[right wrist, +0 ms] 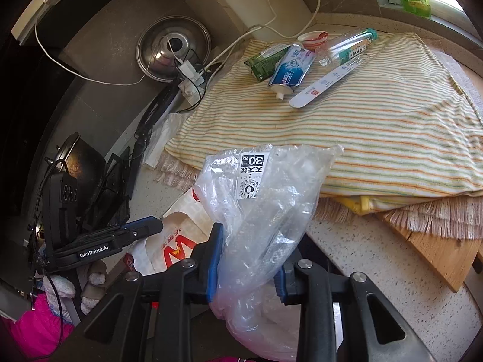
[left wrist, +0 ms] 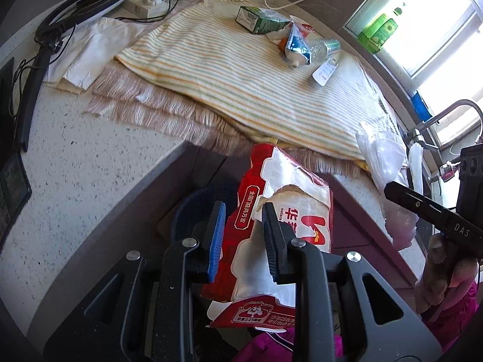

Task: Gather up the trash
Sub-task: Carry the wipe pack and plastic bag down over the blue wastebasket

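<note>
My left gripper (left wrist: 243, 220) is shut on a torn red and white paper food bag (left wrist: 280, 211), held off the counter edge above a dark blue basket (left wrist: 196, 208). My right gripper (right wrist: 249, 250) is shut on a crumpled clear plastic bag (right wrist: 265, 199) with a black "30" label; it also shows in the left wrist view (left wrist: 383, 157). On the striped cloth (right wrist: 362, 126) lie a toothpaste tube (right wrist: 289, 71), a green carton (right wrist: 262, 60), a clear plastic bottle (right wrist: 347, 43), a white paper strip (right wrist: 323, 86) and a small red and white cup (right wrist: 314, 37).
A speckled white counter (left wrist: 90, 175) carries the cloth, a fringed mat (left wrist: 151, 111) and a wooden board (right wrist: 434, 250). A power strip with cables (left wrist: 148, 0), a steel lid (right wrist: 172, 51) and a dark pan (right wrist: 81, 160) stand left. A tap (left wrist: 437, 120) is at the right.
</note>
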### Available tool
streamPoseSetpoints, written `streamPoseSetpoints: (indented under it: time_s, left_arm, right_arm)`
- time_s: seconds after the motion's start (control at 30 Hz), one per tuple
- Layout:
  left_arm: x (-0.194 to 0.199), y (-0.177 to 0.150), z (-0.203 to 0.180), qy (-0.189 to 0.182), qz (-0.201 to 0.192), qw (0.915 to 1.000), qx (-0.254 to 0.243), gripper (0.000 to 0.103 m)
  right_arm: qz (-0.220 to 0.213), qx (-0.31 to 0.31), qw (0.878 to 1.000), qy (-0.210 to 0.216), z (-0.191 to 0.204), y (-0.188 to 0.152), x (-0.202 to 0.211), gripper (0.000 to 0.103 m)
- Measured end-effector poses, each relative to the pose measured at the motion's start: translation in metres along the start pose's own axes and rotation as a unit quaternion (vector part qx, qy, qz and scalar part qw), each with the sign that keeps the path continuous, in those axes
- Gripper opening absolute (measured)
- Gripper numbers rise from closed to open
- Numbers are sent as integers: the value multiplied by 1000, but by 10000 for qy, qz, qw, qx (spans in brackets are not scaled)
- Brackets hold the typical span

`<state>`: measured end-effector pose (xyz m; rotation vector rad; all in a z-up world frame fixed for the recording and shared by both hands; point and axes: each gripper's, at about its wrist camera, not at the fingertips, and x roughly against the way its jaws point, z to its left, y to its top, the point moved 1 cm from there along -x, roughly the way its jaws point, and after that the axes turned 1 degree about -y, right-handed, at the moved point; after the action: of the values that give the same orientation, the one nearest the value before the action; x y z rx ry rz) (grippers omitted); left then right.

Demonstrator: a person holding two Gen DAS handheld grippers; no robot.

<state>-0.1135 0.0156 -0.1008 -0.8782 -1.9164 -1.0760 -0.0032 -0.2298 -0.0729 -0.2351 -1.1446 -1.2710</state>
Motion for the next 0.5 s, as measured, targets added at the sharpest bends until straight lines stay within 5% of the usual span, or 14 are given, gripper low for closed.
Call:
streamPoseSetpoints:
  time_s: [0.5]
  left_arm:
    - [-56, -67, 30, 473, 725, 9962, -89, 24]
  right_arm:
    - [810, 205, 9964, -117, 11, -52, -48, 31]
